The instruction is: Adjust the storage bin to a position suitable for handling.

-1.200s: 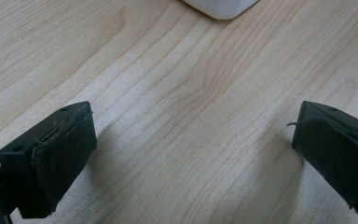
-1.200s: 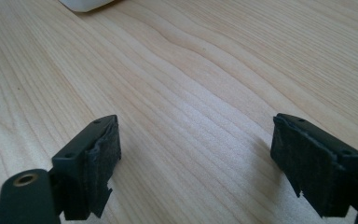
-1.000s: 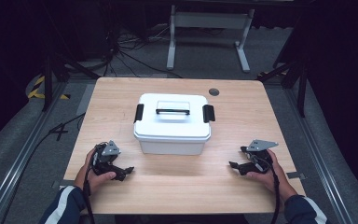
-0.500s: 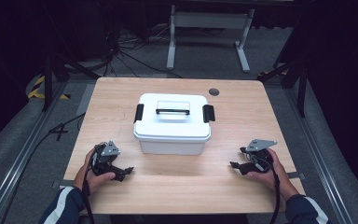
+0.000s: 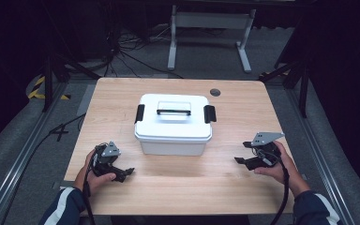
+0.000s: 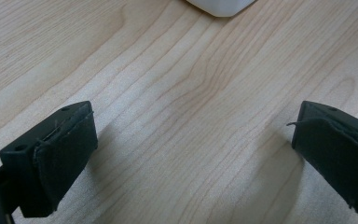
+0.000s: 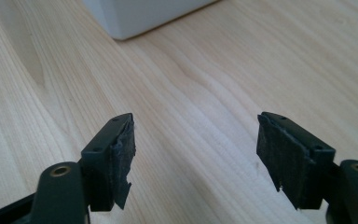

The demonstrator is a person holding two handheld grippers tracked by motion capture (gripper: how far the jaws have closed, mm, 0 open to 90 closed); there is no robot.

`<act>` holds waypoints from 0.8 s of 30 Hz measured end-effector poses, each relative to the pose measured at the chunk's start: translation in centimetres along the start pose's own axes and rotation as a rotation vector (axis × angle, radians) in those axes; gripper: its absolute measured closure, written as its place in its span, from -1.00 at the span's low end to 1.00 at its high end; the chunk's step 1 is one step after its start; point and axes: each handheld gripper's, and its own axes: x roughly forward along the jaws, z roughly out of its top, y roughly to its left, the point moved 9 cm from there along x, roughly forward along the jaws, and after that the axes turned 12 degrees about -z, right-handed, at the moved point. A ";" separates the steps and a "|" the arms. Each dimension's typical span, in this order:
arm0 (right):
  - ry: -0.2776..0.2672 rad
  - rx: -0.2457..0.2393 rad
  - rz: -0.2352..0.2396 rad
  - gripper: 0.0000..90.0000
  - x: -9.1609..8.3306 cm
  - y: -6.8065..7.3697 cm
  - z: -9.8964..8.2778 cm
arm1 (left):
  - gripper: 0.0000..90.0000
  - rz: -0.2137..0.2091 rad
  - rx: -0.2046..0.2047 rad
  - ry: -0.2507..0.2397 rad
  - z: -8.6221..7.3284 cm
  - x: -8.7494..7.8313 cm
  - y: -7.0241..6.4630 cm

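A white plastic box [image 5: 173, 123] with a clear lid handle and two black side latches sits at the middle of the wooden table [image 5: 178, 183]. My left gripper [image 5: 124, 172] rests on the table near the front left, open, jaws empty and wide apart [image 6: 186, 154]. A corner of the box [image 6: 220, 6] shows at the top of the left gripper view. My right gripper [image 5: 242, 152] is held just above the table at the front right, open with nothing between its jaws [image 7: 196, 154], which have just been closing a little. The box's corner [image 7: 140, 16] lies ahead of it.
A small round dark grommet [image 5: 215, 92] is set in the table's far right part. Beyond the table stand a grey metal frame [image 5: 208, 28] and loose cables [image 5: 122, 51] on the floor. Rails run along both sides of the table.
My right gripper has risen a little off the table, so it sits higher in the high view. The left gripper and the box have stayed put.
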 end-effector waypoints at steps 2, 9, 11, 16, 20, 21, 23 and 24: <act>-0.002 -0.008 -0.007 -0.36 -0.4 -0.3 0.6 | -0.99 0.000 0.000 0.000 0.0 0.0 0.0; -0.019 -0.035 -0.026 -0.37 -1.9 -1.4 2.5 | -0.99 0.000 0.000 0.000 0.0 0.0 0.0; -0.021 -0.039 -0.029 -0.38 -2.3 -1.6 3.1 | -0.99 0.000 0.001 0.000 0.0 0.0 0.0; -0.029 -0.065 -0.033 -0.38 -2.9 -1.9 4.4 | -0.99 0.000 0.000 0.000 0.0 0.0 0.0; -0.030 -0.090 -0.029 -0.37 -3.4 -1.8 5.7 | -0.99 0.000 0.000 0.000 0.0 0.0 0.0; -0.030 -0.090 -0.029 -0.37 -3.4 -1.8 5.7 | -0.99 0.000 0.000 0.000 0.0 0.0 0.0; -0.035 -0.098 -0.030 -0.36 -3.7 -1.8 6.3 | -0.99 0.000 0.000 0.000 0.0 0.0 0.0; -0.042 -0.107 -0.033 -0.36 -3.9 -1.9 6.7 | -0.99 0.000 0.000 0.000 0.0 0.0 0.0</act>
